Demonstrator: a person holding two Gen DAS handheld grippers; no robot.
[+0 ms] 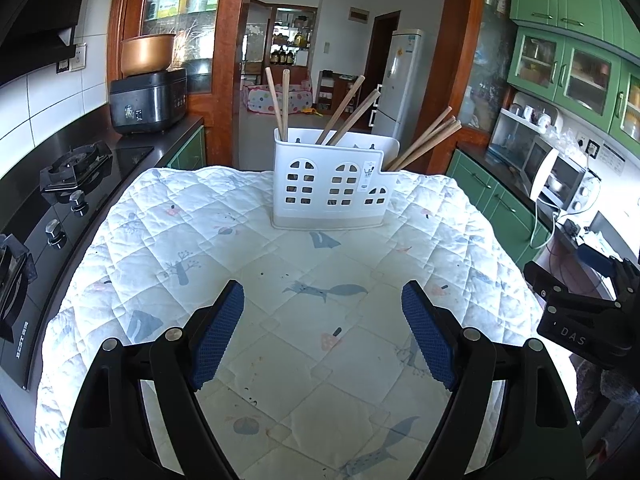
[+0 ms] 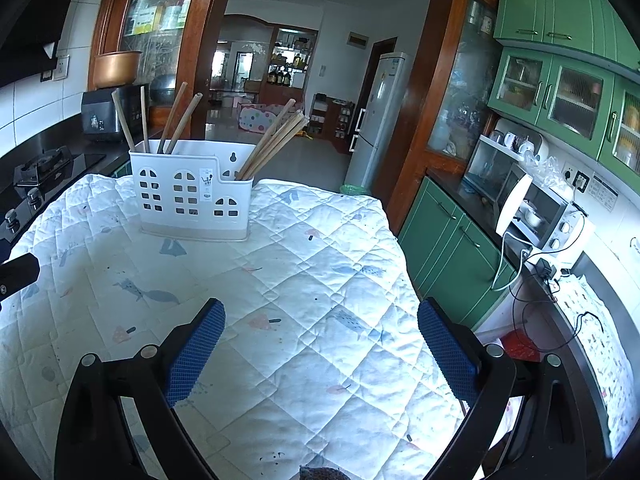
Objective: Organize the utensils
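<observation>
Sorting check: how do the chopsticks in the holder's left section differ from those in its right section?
The left chopsticks stand nearly upright as one pair; the right chopsticks lean steeply outward and are a bigger bunch. The right section's wall is lower than the left's. Both groups are wooden and sit in the same white holder.

Home kitchen. Landmark: quilt-covered surface [image 1: 200, 216]. Left of it: gas hob [image 1: 76, 168] and black rice cooker [image 1: 148, 100] on a dark counter. Right of it: green cabinets [image 2: 552, 92] and toaster oven [image 2: 548, 212]. Beyond it: refrigerator [image 1: 400, 84] and a living area through a doorway.
</observation>
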